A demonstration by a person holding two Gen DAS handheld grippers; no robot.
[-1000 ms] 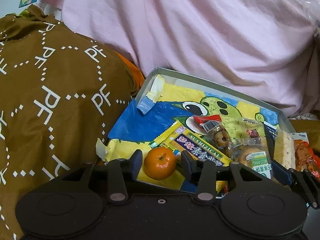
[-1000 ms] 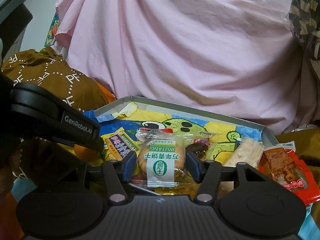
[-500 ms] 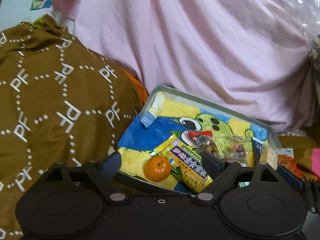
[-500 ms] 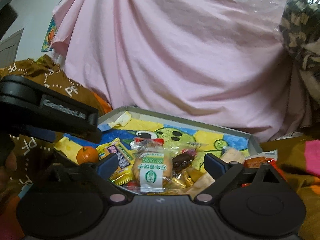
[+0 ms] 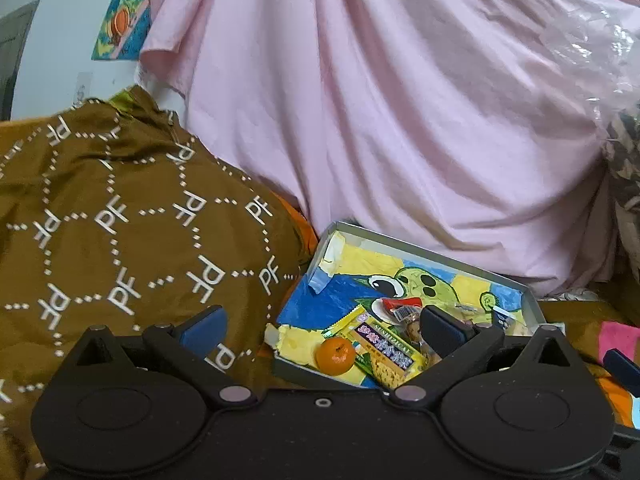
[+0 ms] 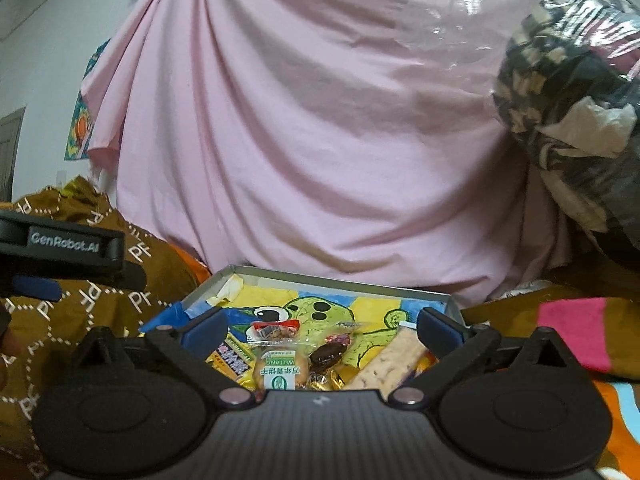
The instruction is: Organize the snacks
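Left wrist: left claw [image 5: 323,326] opening wide (empty), orange [image 5: 335,355] beyond.

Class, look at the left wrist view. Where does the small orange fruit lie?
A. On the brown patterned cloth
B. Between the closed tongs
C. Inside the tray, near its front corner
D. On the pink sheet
C: the orange fruit lies on the painted floor of the tray, beside a yellow snack packet, clear of both tongs.
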